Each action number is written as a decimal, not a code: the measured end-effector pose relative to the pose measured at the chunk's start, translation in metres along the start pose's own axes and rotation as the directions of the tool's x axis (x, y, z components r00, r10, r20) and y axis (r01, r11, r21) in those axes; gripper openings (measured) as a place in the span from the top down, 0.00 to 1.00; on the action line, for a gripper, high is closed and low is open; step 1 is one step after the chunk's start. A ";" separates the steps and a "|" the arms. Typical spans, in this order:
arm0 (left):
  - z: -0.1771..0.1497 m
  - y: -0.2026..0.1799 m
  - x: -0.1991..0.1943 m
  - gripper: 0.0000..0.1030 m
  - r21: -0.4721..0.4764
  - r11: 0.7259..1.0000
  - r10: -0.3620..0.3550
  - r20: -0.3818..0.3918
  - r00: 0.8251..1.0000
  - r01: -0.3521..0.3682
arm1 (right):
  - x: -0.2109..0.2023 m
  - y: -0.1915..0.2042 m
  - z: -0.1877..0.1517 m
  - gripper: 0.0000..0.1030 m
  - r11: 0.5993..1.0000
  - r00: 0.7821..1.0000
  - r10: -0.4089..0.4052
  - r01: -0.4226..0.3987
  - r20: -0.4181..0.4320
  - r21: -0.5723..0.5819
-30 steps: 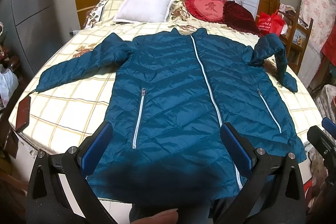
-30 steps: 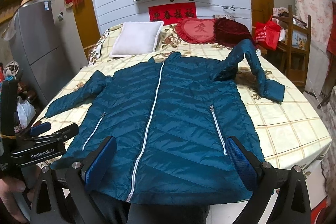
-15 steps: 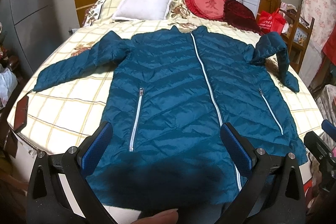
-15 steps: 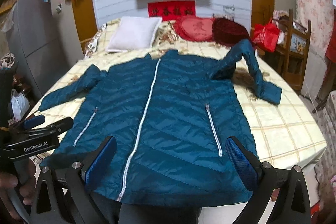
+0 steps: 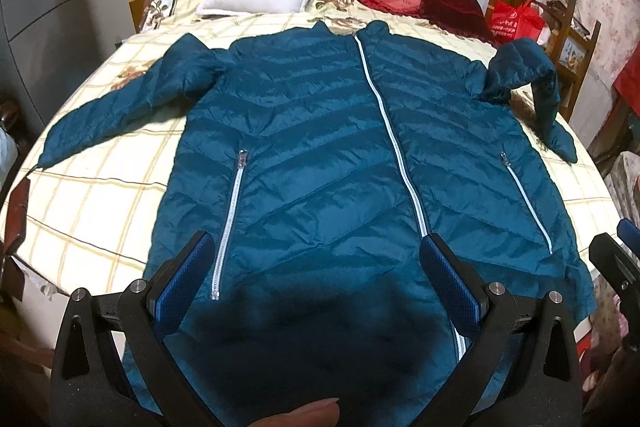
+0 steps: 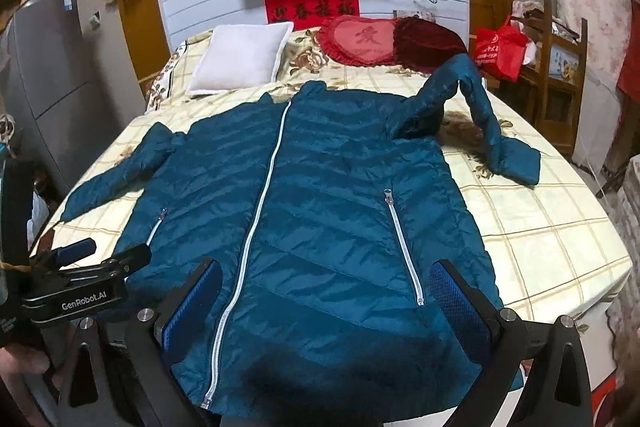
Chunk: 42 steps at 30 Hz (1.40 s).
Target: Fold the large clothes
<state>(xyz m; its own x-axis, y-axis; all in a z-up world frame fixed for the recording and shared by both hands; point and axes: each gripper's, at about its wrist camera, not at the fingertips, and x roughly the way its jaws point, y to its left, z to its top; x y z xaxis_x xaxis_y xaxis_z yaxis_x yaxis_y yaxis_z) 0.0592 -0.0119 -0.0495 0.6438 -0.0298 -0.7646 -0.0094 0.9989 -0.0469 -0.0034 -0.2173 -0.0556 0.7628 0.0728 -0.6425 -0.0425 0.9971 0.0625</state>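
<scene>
Left wrist view: my left tongs [image 5: 318, 269] hang over the bottom edge of the big teal puffy jacket with white zippers [image 5: 320, 155]. Both blue pads are spread wide apart and hold nothing.
Right wrist view: my right tongs [image 6: 326, 301] hang over the bottom edge too, more to the right side. They are spread wide and hold nothing.
Where the jacket is: it lies flat, front side up and zipped shut, on the bed with the yellow checked sheet [image 6: 552, 227]. Its collar points to the white square pillow [image 6: 240, 57] and the red heart cushion [image 6: 360, 41].
Left sleeve [image 5: 120, 107]: it lies flat and straight, out to the side on the sheet.
Right sleeve [image 6: 476, 115]: it sticks up in a bump and bends down, with the cuff on the sheet. It is not flat.
Step now: I think I am only getting ready. No part is folded yet.
Next move: I think I should pick one sleeve, pinch it near the cuff, and lay it across the chest. The bumpy sleeve needs smoothing first.
Watch out: the cloth looks shiny and slippery, so I should pinch hard.
</scene>
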 end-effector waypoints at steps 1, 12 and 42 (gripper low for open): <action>0.000 0.000 0.004 0.00 0.000 1.000 -0.001 -0.006 1.000 0.001 | 0.002 0.000 0.000 0.00 1.000 1.000 -0.001 0.001 -0.003 -0.002; 0.011 0.010 0.022 0.00 -0.010 1.000 -0.005 -0.023 1.000 0.005 | 0.015 0.001 0.004 0.00 0.999 1.000 -0.025 0.025 -0.008 -0.023; 0.072 0.049 0.180 0.00 -0.081 0.994 0.071 -0.090 0.993 -0.078 | 0.218 0.017 0.047 0.00 0.992 0.974 -0.116 0.122 -0.193 0.021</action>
<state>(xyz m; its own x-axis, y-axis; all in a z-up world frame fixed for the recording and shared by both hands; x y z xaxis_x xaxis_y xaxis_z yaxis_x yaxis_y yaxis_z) 0.2301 0.0345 -0.1435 0.5700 0.0378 -0.8208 -0.1219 0.9918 -0.0389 0.1927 -0.1851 -0.1589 0.6237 -0.0404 -0.7806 0.0640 0.9979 -0.0004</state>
